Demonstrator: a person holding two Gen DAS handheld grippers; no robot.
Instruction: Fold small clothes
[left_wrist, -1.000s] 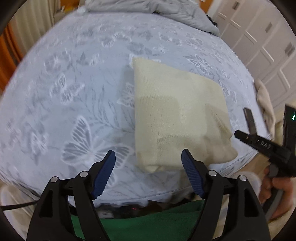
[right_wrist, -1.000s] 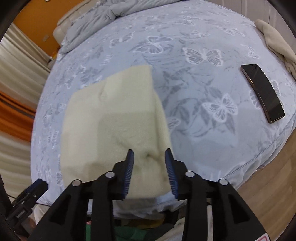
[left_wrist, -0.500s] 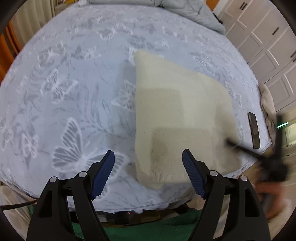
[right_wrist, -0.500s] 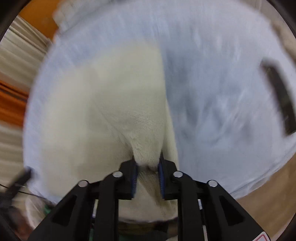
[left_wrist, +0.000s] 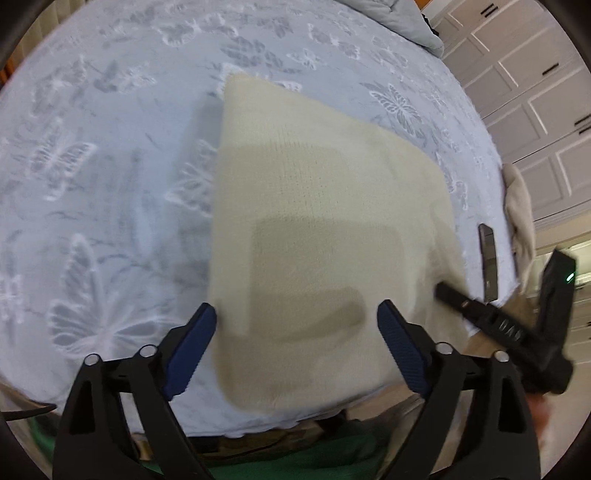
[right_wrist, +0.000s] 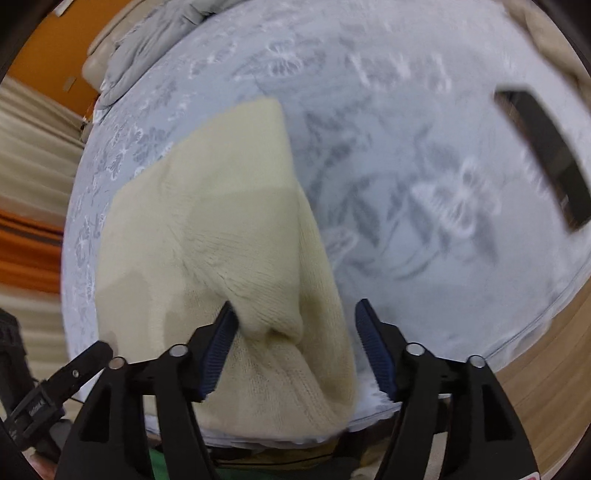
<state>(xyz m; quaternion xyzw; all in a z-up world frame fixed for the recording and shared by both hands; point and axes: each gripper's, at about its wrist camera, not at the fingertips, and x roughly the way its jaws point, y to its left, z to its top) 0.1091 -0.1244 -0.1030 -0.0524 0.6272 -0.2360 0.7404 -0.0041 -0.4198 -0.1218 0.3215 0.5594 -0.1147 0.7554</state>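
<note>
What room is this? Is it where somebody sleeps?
Most likely a bedroom. The cream knitted garment lies on a bed covered by a pale blue butterfly-patterned sheet, a rumpled grey duvet sits at the far end, and white panelled wardrobe doors stand beside it.

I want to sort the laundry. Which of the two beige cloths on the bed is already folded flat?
The cream knitted garment near the bed's front edge is folded flat; the other beige cloth lies crumpled at the far side edge.

Soft even indoor light; motion blur throughout; strong fisheye bending, dark corners.
</note>
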